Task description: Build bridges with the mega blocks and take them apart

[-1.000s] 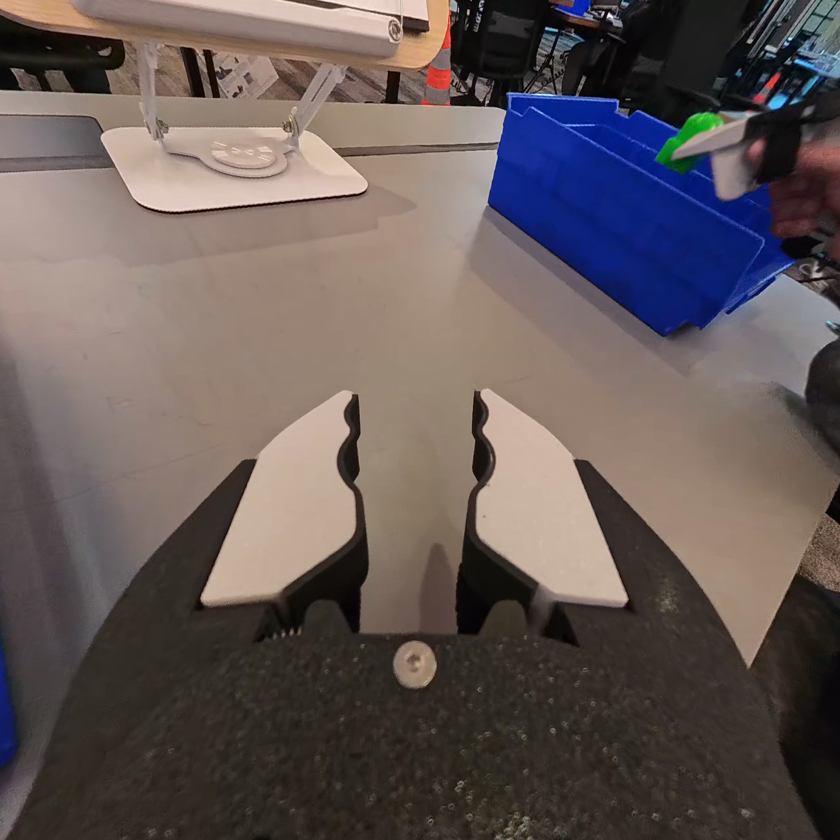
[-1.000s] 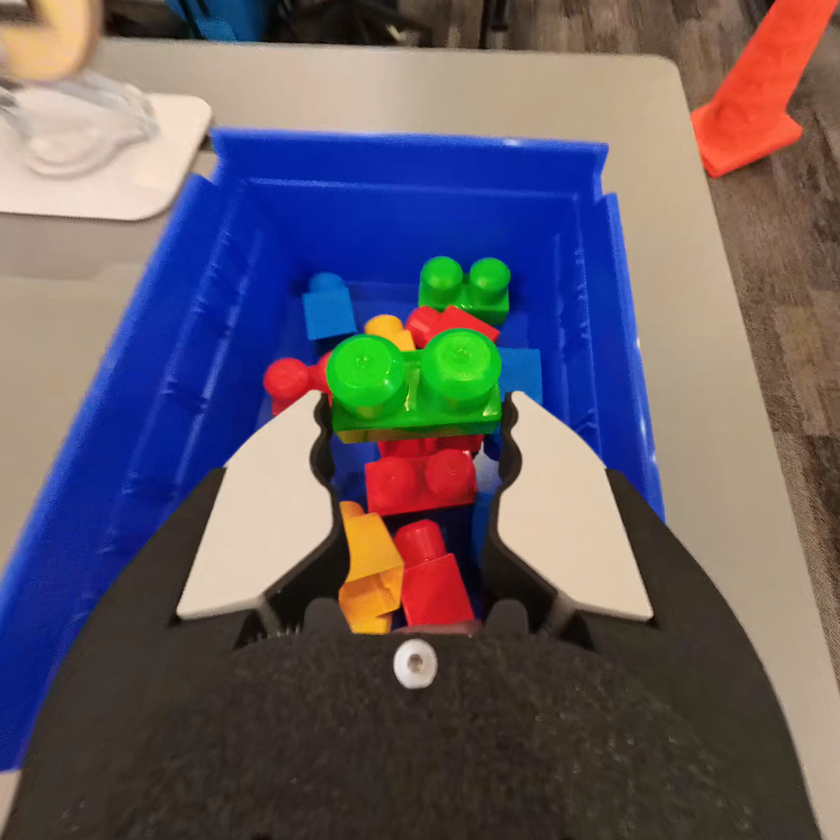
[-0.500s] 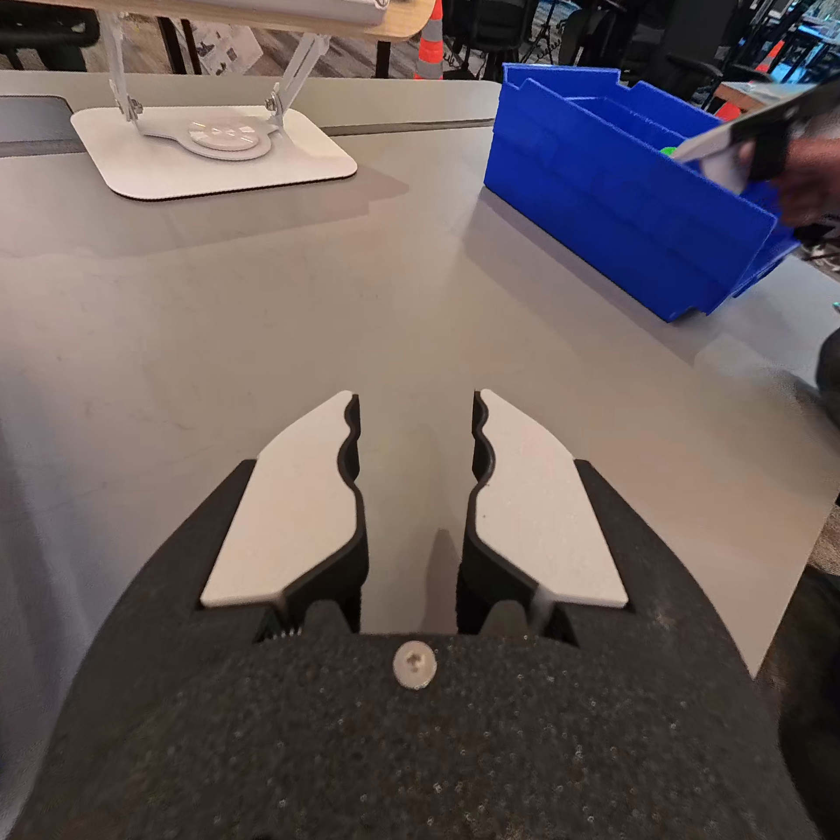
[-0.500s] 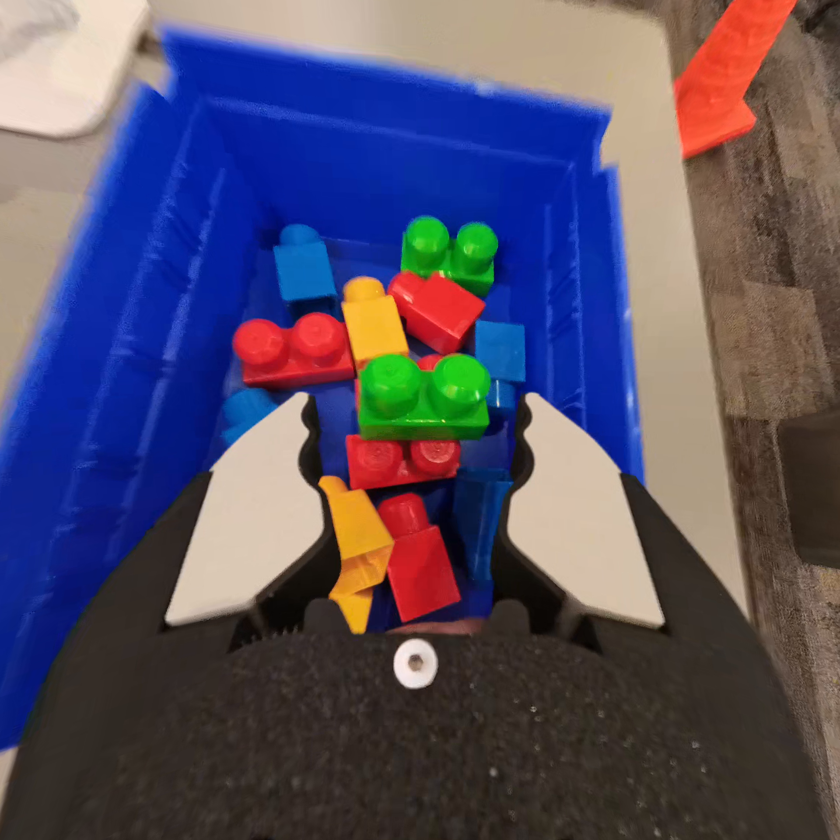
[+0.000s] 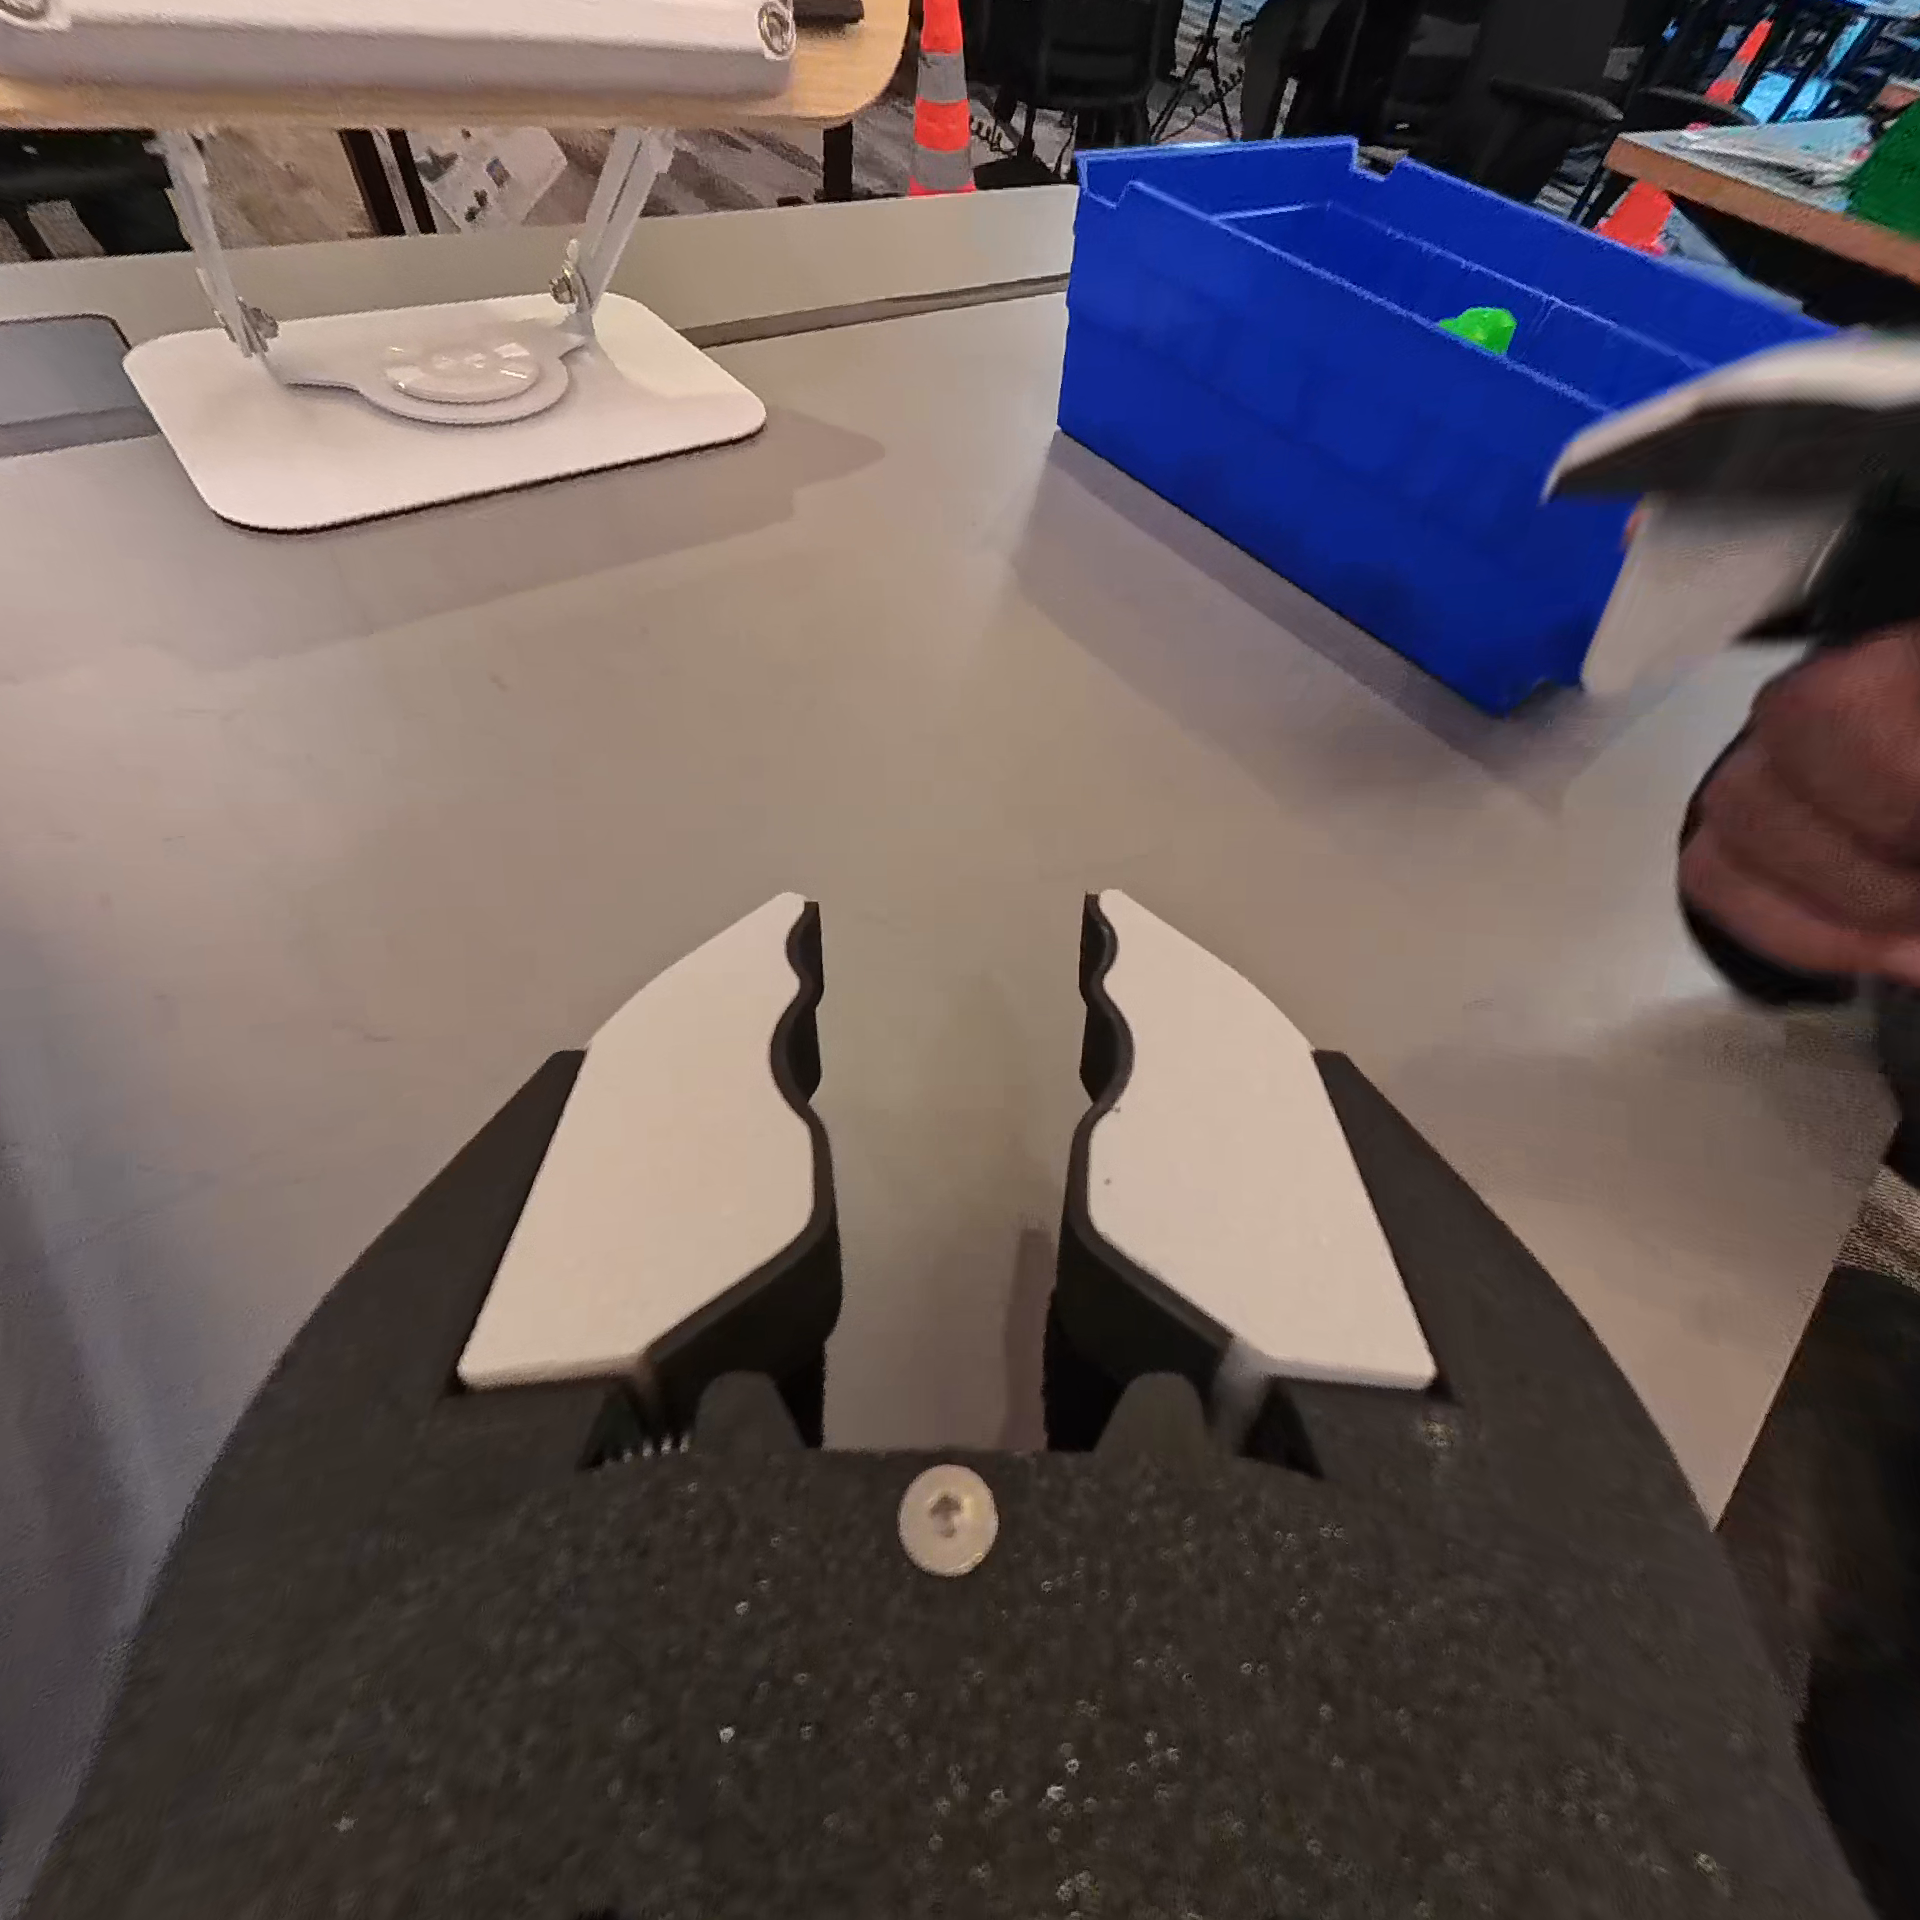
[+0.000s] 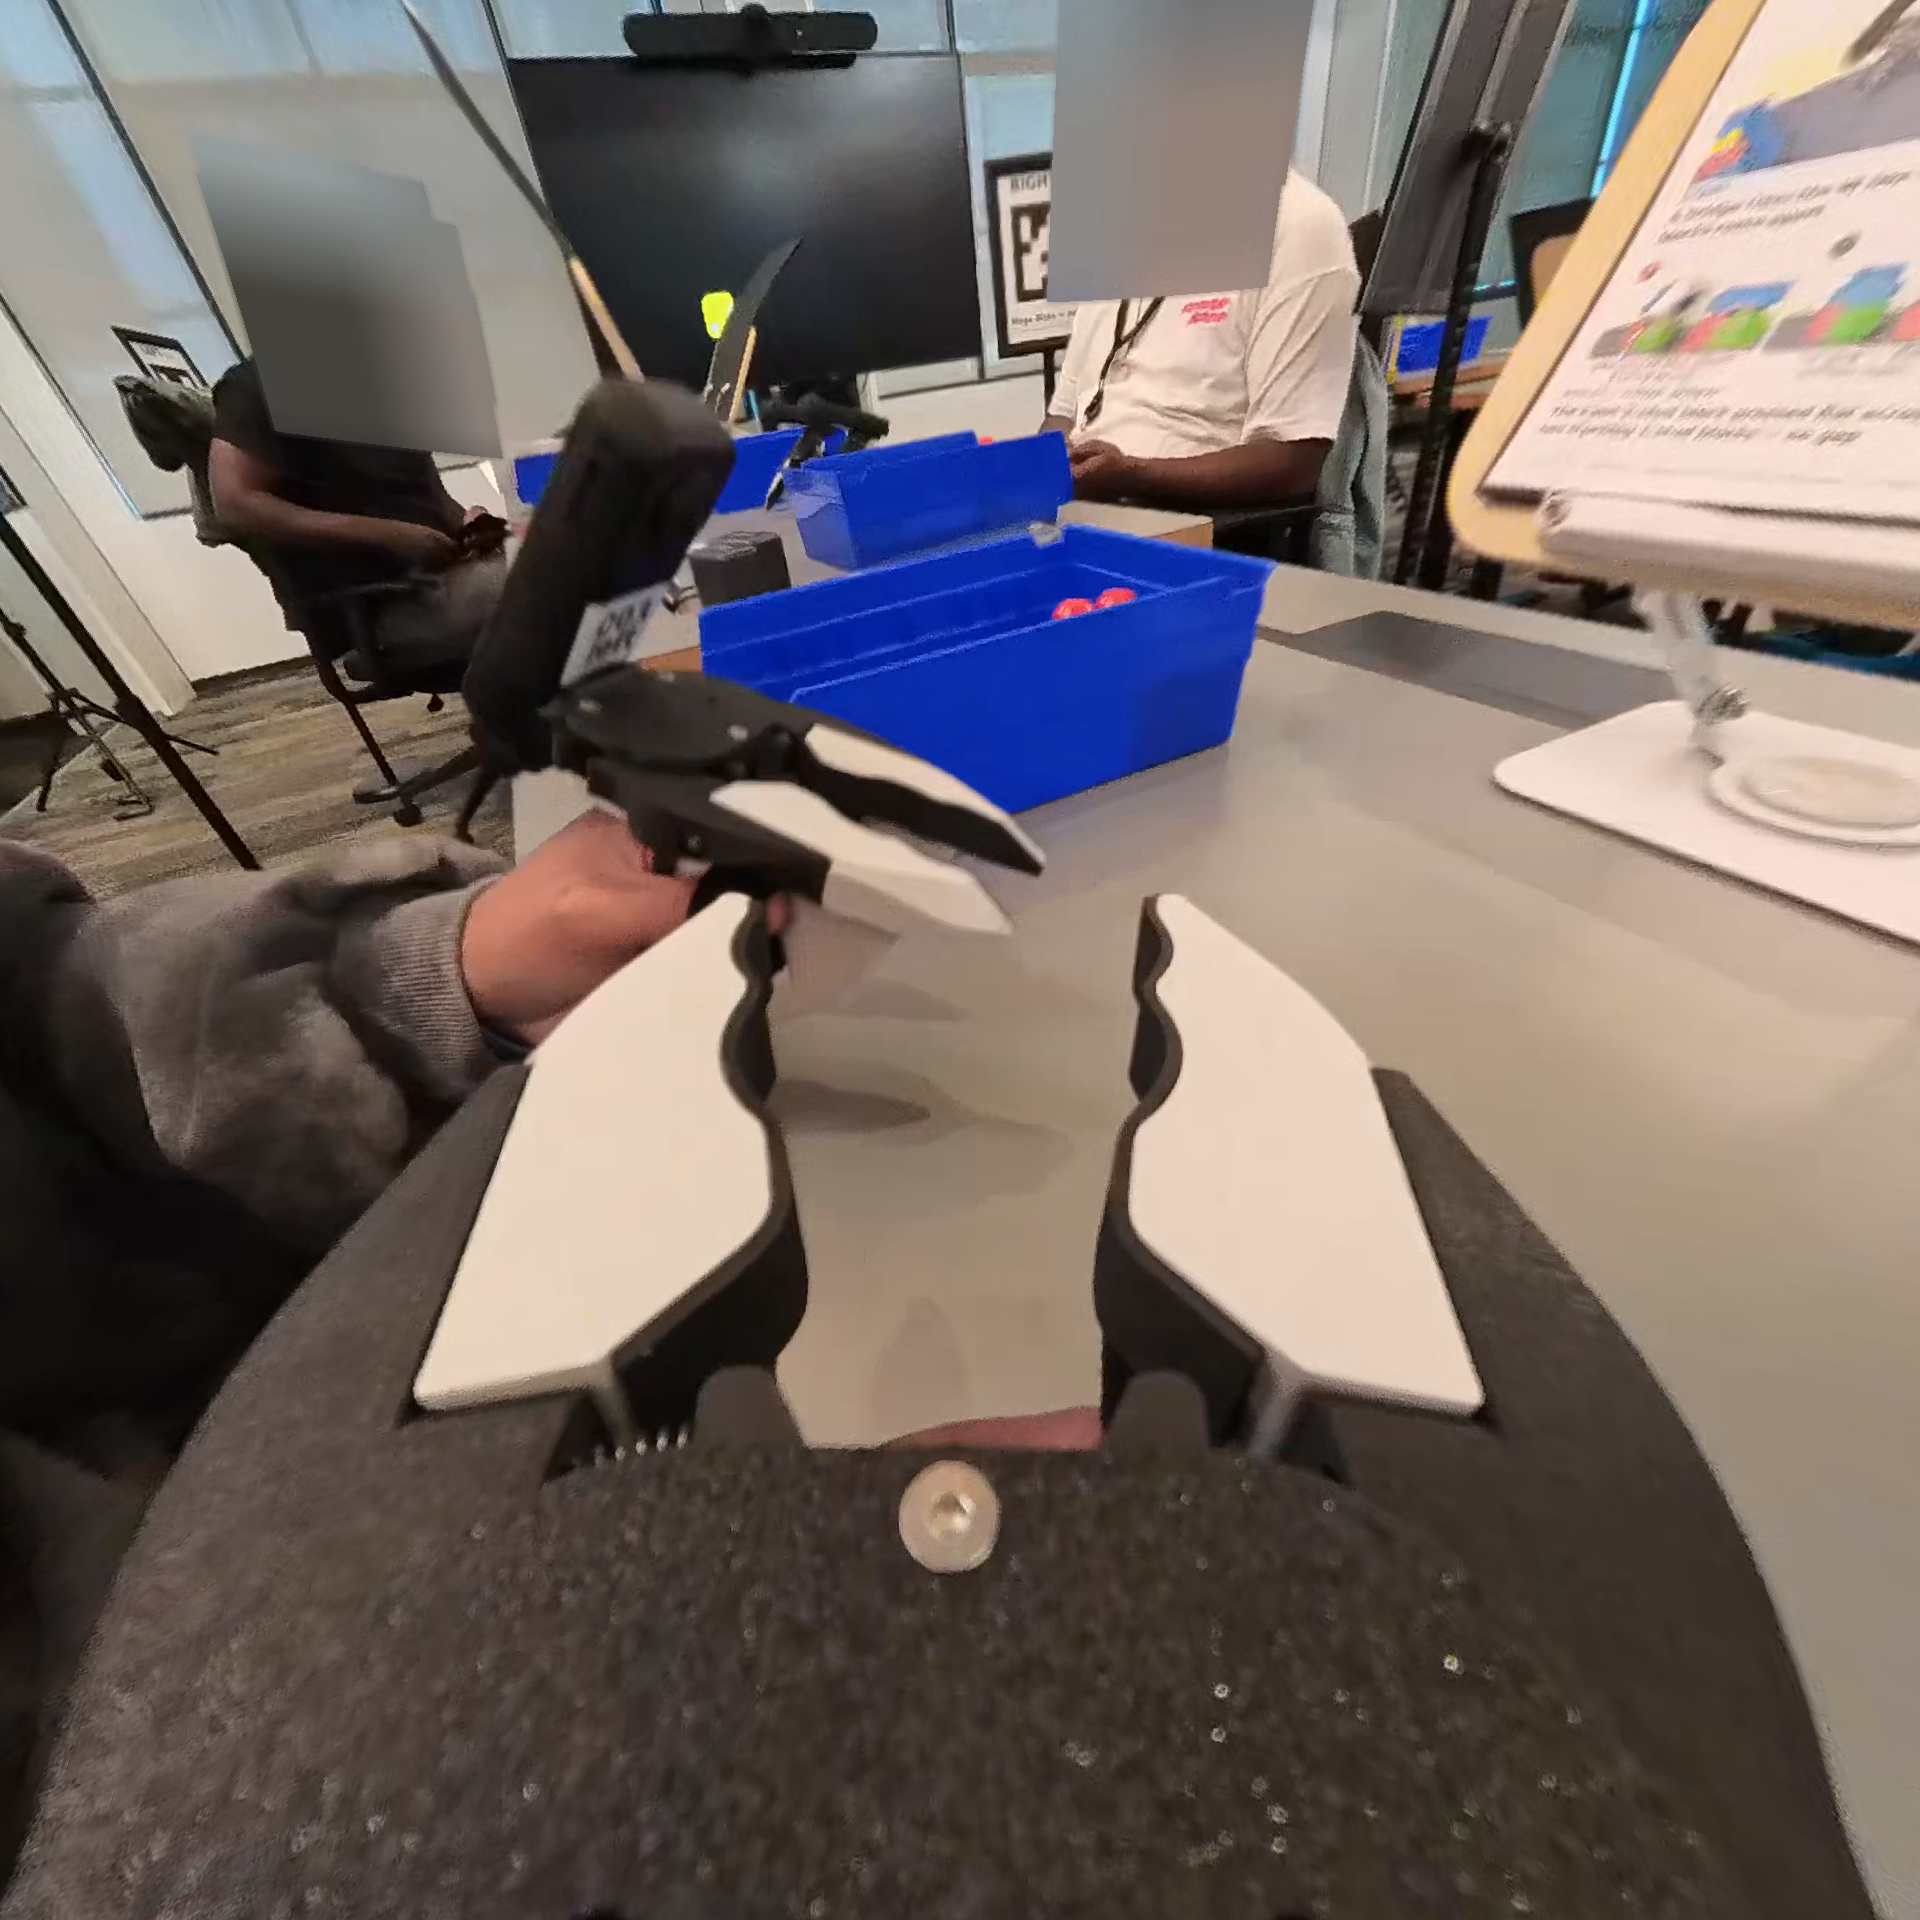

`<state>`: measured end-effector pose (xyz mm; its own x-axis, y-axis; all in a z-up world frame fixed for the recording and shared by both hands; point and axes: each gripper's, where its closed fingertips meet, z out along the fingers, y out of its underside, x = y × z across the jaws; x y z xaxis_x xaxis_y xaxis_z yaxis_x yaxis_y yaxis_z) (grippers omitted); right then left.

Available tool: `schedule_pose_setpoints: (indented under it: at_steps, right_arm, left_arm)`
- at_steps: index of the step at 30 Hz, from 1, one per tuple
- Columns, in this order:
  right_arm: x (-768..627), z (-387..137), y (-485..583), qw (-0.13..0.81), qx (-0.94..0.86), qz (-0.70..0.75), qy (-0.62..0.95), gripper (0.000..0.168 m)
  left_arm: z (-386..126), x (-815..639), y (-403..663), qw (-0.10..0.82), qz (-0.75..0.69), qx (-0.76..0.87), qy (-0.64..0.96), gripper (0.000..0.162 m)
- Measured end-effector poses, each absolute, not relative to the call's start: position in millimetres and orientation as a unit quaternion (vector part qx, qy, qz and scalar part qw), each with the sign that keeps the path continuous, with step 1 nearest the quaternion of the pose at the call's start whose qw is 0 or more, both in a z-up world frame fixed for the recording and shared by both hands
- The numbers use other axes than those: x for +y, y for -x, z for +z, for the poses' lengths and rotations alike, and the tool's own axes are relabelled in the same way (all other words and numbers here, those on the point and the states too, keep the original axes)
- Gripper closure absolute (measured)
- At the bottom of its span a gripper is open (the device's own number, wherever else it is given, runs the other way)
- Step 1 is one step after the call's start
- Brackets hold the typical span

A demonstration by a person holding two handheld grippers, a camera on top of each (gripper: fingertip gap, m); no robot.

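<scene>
Spread and empty above the grey table (image 5: 727,727): left gripper (image 5: 948,914) and right gripper (image 6: 951,914). Ahead and right of the left one, blue bin (image 5: 1299,416) holding a green block (image 5: 1481,327).

An office-like lab: grey worktables (image 6: 1455,935), blue bins (image 6: 987,707), wall monitor (image 6: 743,208).

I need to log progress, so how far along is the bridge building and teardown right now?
Done: no bridge stands on the grey table, and a green block lies in the blue bin, so teardown looks finished or building not begun. In hand: nothing; the left gripper and right gripper are both open and empty. Left: I cannot tell whether another bridge is due.
</scene>
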<state>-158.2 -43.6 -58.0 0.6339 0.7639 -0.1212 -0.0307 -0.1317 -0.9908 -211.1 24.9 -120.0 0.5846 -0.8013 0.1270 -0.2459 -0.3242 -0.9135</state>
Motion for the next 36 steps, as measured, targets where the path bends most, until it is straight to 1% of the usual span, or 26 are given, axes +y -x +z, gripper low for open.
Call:
schedule_pose_setpoints:
  at_steps: [4,6,7,9,12,16,18,21,24,28,30,33,36]
  right_arm:
    - [-41,-77,163,0.587,-0.258,0.331,0.692,0.103]
    - [-39,-77,158,0.588,-0.241,0.345,0.690,0.103]
    - [-38,-78,156,0.587,-0.239,0.350,0.690,0.103]
    - [-35,-84,150,0.588,-0.241,0.343,0.691,0.103]
    - [-30,-93,149,0.581,-0.244,0.337,0.699,0.104]
    - [-34,-91,155,0.587,-0.262,0.331,0.691,0.104]
    - [-35,-93,158,0.585,-0.275,0.322,0.692,0.104]
    - [-38,-94,163,0.582,-0.285,0.322,0.690,0.104]
    - [-40,-96,163,0.580,-0.290,0.321,0.691,0.104]
    - [-42,-97,161,0.577,-0.287,0.324,0.693,0.104]
    - [-42,-98,160,0.577,-0.285,0.325,0.693,0.104]
    - [-43,-99,160,0.575,-0.285,0.325,0.695,0.104]
    - [-43,-100,161,0.572,-0.287,0.326,0.696,0.104]
  left_arm:
    - [-110,25,219,0.447,-0.308,0.329,0.773,0.114]
    - [-90,25,231,0.444,-0.304,0.326,0.777,0.113]
    - [-77,28,244,0.450,-0.283,0.330,0.780,0.113]
    - [-58,46,285,0.450,-0.197,0.331,0.806,0.114]
    - [-41,85,350,0.396,-0.101,0.300,0.862,0.114]
    - [-32,157,390,0.315,-0.081,0.251,0.912,0.113]
    - [-38,197,400,0.279,-0.073,0.226,0.930,0.114]
    - [-62,245,420,0.218,-0.027,0.196,0.956,0.114]
    - [-86,268,421,0.164,-0.050,0.162,0.972,0.114]
    - [-114,280,424,0.121,-0.038,0.150,0.981,0.118]
    - [-115,287,424,0.127,-0.047,0.134,0.982,0.120]
    - [-127,285,437,0.094,-0.003,0.147,0.985,0.120]
    - [-135,285,436,0.087,-0.014,0.144,0.986,0.119]
